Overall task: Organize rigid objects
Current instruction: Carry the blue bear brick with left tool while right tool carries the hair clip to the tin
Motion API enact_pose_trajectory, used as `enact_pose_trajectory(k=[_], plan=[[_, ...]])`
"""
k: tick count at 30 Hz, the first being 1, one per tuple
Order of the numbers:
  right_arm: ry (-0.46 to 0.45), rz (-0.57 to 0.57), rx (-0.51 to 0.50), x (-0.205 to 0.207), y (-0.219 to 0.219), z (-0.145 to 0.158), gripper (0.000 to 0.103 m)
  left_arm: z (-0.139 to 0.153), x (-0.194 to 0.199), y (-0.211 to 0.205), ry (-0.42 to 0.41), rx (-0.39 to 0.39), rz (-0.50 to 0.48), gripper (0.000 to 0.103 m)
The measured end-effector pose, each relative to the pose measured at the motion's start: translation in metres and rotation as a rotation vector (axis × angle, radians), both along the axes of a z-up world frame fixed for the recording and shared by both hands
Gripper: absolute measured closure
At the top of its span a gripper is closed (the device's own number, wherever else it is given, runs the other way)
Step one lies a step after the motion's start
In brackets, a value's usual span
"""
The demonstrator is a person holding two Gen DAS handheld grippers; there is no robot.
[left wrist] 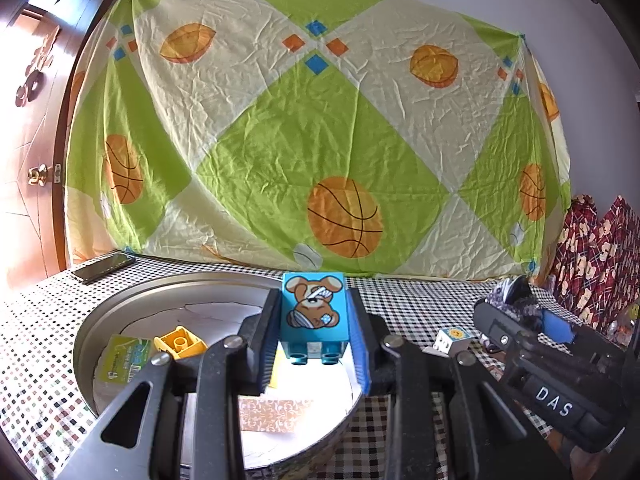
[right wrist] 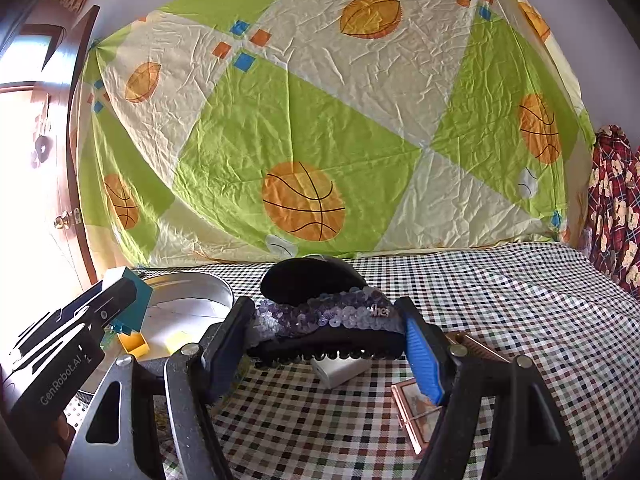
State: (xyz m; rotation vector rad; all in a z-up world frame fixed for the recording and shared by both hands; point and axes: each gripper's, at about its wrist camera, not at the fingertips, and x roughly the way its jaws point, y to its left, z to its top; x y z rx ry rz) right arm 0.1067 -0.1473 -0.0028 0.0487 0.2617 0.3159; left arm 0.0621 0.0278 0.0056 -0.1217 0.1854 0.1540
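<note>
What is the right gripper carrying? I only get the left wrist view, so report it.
Observer: Its fingers clamp a black hair clip with a purple sequin band, one finger at each end.
Operator: Now name whatever lies on the table to its right.
Observer: A rose-gold frame lies flat on the checked cloth, partly hidden behind the blue-padded finger.

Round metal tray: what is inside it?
Inside the round metal tray lie a yellow toy brick, a green printed card and a patterned beige card. The left gripper and its blue bear-printed block cover the tray's middle.
</note>
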Motion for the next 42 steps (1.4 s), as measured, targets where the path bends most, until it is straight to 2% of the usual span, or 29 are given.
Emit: enact_pose_trajectory(k=[42], plan=[[-0.025, 0.129, -0.065, -0.014, 0.062, 0.0, 0.03, -0.002, -0.012, 0.052, -0.006, -0.046, 0.087, 0.072]])
